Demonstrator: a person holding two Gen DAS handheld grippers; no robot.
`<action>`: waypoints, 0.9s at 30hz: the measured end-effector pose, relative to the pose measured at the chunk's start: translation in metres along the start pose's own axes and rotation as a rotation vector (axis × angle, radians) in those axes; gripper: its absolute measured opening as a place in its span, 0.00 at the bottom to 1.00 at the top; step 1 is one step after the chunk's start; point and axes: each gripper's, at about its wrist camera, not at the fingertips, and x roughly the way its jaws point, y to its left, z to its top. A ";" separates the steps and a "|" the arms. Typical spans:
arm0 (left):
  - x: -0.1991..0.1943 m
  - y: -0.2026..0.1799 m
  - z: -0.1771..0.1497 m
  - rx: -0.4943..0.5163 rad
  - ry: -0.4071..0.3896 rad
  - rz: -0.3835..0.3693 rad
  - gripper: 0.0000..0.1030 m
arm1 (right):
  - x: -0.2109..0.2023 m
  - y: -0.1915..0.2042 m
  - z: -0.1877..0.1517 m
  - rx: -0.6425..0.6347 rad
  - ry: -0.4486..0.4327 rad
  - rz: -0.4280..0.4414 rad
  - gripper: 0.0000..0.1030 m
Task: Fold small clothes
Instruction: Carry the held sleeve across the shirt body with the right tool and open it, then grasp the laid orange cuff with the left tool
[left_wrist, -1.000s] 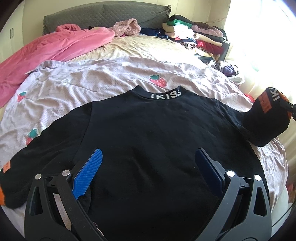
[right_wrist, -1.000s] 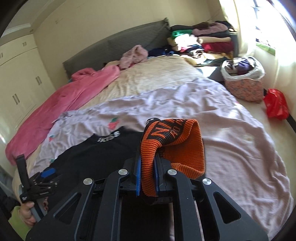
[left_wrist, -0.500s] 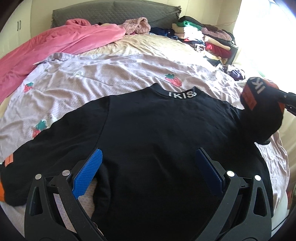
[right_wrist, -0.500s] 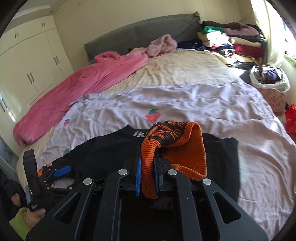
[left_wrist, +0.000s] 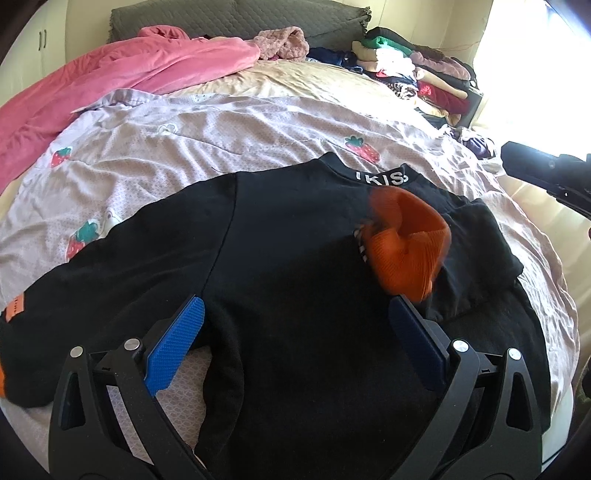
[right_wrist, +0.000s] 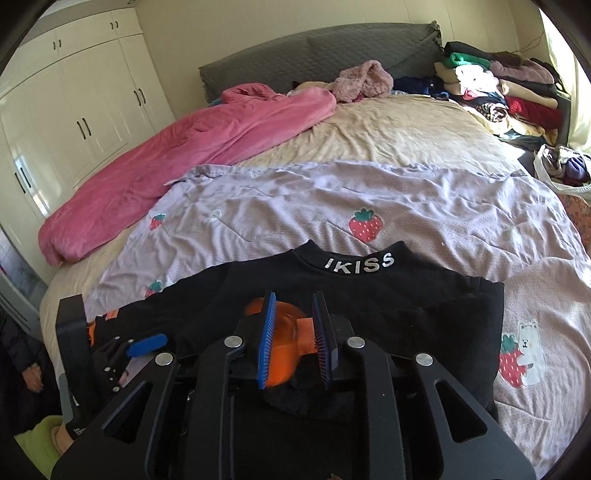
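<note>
Black knit makes up the sweatshirt (left_wrist: 295, 266), which lies back-up on the strawberry-print quilt (left_wrist: 221, 129), collar lettering (right_wrist: 357, 264) toward the headboard; the right sleeve is already folded in over the body, its orange ribbed cuff (left_wrist: 406, 247) lying bunched on the back panel, blurred in the left view; the left sleeve (left_wrist: 74, 280) is still spread outward across the quilt. I judge the fabric soft, limp and fairly thick, so it will sag and drag rather than hold a crease; the ribbed cuff or a seam edge looks the surest place to pinch, since ribbing resists slipping. The right gripper (right_wrist: 293, 332) hangs just above the cuff with its jaws parted and nothing between the pads; the cuff shows in the gap below them, apparently let go. The left gripper (left_wrist: 295, 343) sits low near the hem, jaws spread wide and empty, straddling the left side seam of the body.
</note>
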 end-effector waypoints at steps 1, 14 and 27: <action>0.000 0.000 0.000 -0.001 -0.001 -0.006 0.91 | -0.001 -0.001 -0.001 0.000 0.000 0.002 0.19; 0.018 -0.007 0.004 -0.066 0.072 -0.119 0.81 | -0.015 -0.056 -0.032 0.022 0.007 -0.100 0.42; 0.050 -0.006 0.014 -0.159 0.118 -0.116 0.01 | -0.044 -0.118 -0.064 0.116 -0.014 -0.189 0.48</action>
